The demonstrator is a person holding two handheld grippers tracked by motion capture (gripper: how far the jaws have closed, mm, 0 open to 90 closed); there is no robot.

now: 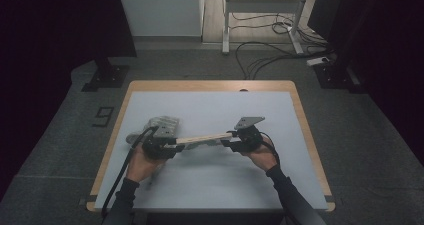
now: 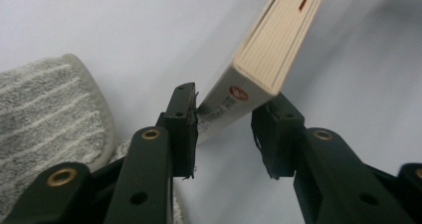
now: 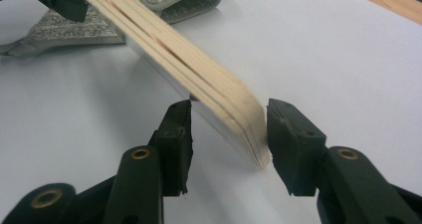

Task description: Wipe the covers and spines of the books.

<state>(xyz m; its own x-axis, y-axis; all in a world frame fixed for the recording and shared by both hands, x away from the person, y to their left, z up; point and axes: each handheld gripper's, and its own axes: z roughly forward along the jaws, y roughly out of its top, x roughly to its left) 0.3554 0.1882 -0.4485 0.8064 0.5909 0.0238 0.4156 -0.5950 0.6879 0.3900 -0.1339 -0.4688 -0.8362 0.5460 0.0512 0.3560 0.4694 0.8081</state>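
Two grippers share one book (image 1: 204, 139), held above the table's (image 1: 210, 185) middle: the left gripper (image 2: 224, 129) at its spine corner, the right gripper (image 3: 228, 134) clamped on the page end. Keep both level, and clear of the grey towel (image 1: 162, 122) towards the left edge.

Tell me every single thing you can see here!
book: one, cream pages, white cover, held above the table between both tongs.
towel: one, grey with pale stripes, on the table's left part, behind the left tongs.
table: one, pale blue-grey top with wooden edge, middle of the room.
cables: several, black, on the floor beyond the table.
left tongs: one, black, at the book's spine end.
right tongs: one, black, around the book's page edge.
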